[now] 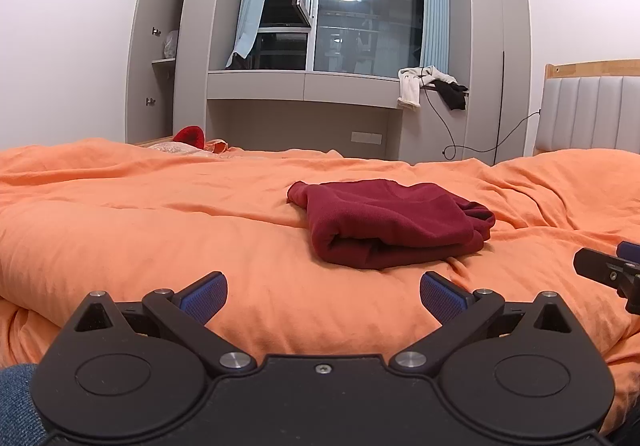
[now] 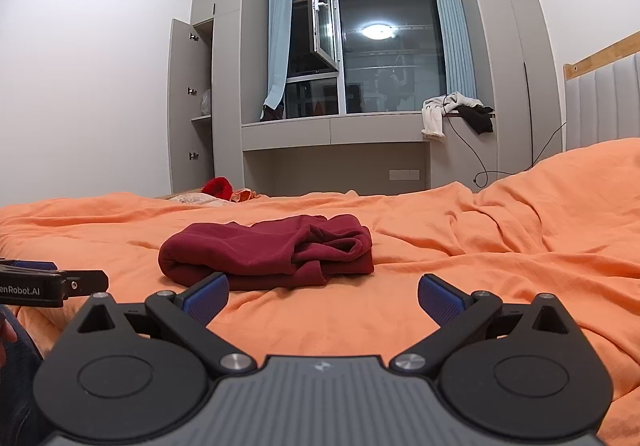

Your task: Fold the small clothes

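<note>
A dark red garment point(image 1: 394, 222) lies folded in a compact bundle on the orange duvet point(image 1: 160, 230); it also shows in the right wrist view point(image 2: 268, 250). My left gripper point(image 1: 323, 296) is open and empty, held low over the duvet just short of the bundle. My right gripper point(image 2: 323, 296) is open and empty, also short of the bundle, which lies ahead and slightly left. The right gripper's tip shows at the right edge of the left wrist view point(image 1: 608, 270). The left gripper shows at the left edge of the right wrist view point(image 2: 52, 282).
The duvet point(image 2: 500, 246) is rumpled, rising toward a padded headboard point(image 1: 588, 114) at right. A red item point(image 1: 190, 135) lies at the bed's far edge. Beyond are a window ledge with white and black clothes point(image 1: 428, 86), a hanging cable and an open grey wardrobe point(image 1: 156, 46).
</note>
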### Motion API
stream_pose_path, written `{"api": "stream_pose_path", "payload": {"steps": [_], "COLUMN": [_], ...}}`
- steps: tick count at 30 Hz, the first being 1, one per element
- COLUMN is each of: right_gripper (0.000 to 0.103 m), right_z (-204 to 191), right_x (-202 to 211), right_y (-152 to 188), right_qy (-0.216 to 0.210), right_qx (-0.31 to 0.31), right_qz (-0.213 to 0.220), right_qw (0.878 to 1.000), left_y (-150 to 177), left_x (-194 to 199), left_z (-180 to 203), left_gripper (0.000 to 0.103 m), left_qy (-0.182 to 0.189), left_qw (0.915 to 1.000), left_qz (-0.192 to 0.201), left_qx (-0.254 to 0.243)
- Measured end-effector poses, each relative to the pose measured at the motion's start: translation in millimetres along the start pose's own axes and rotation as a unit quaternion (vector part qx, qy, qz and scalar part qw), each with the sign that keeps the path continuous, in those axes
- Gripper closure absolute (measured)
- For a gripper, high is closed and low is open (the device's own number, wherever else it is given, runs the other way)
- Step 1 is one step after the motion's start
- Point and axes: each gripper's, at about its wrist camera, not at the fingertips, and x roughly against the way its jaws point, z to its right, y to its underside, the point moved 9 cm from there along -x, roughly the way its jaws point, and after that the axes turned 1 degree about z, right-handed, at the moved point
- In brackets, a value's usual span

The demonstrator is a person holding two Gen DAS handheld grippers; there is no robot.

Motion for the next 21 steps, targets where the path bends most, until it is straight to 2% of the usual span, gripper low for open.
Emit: {"api": "stream_pose_path", "payload": {"steps": [21], "right_gripper": [0.000], "right_z": [0.8], "right_x": [-1.4], "right_y": [-0.9], "right_qy": [0.002], "right_qx": [0.000], "right_qz": [0.000], "right_qw": [1.000], "left_y": [0.4], "left_x": [-0.6], "left_z": [0.4], "left_gripper": [0.001], "left_qy": [-0.001], "left_qw": [1.0000], "left_qz": [-0.001], "left_qx": [-0.002]}}
